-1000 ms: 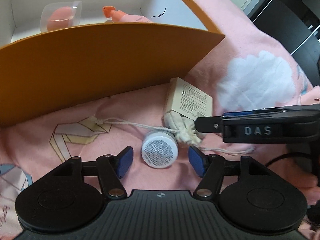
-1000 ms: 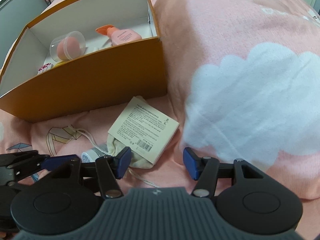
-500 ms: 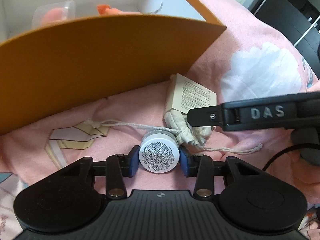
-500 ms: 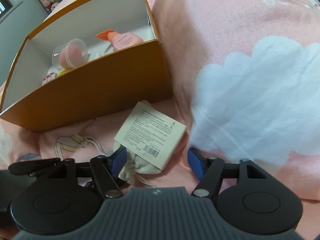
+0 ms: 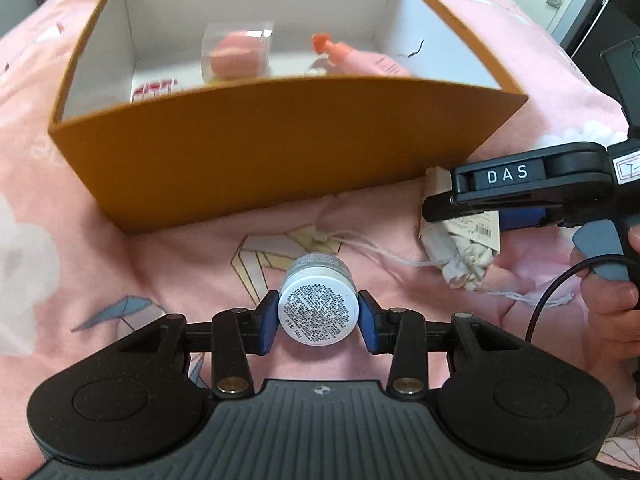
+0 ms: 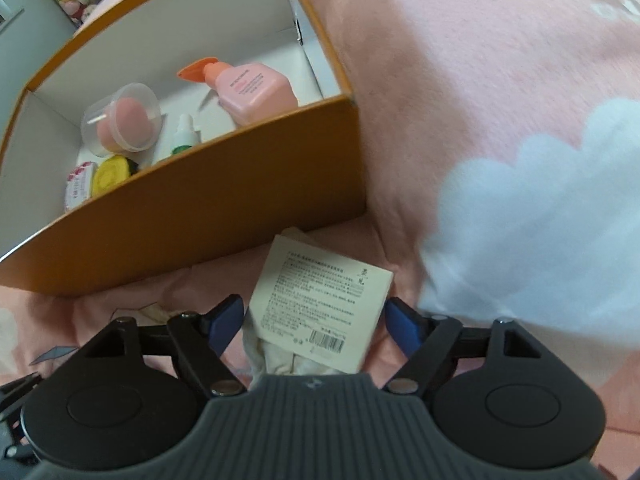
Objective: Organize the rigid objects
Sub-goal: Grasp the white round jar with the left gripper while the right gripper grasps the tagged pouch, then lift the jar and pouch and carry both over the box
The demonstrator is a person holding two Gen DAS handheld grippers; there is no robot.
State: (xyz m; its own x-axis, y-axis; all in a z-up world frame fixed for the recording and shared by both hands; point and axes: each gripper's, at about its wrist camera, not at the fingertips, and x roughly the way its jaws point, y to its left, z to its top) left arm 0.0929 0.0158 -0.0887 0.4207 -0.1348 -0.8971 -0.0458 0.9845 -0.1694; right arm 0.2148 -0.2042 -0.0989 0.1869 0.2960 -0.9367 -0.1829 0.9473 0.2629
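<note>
Your left gripper has its blue fingers pressed on both sides of the small white jar, printed label facing the camera, and the jar sits off the pink bedspread just in front of the orange box. Your right gripper points down over the cream card box, which lies on a pale drawstring pouch near the orange box's front corner; its fingers have just been opening and now stand wide on either side of the card box without touching it. Inside the orange box you can see a pink pump bottle, a clear cup holding a pink sponge, a small white dropper bottle, a yellow item and a red-patterned packet.
</note>
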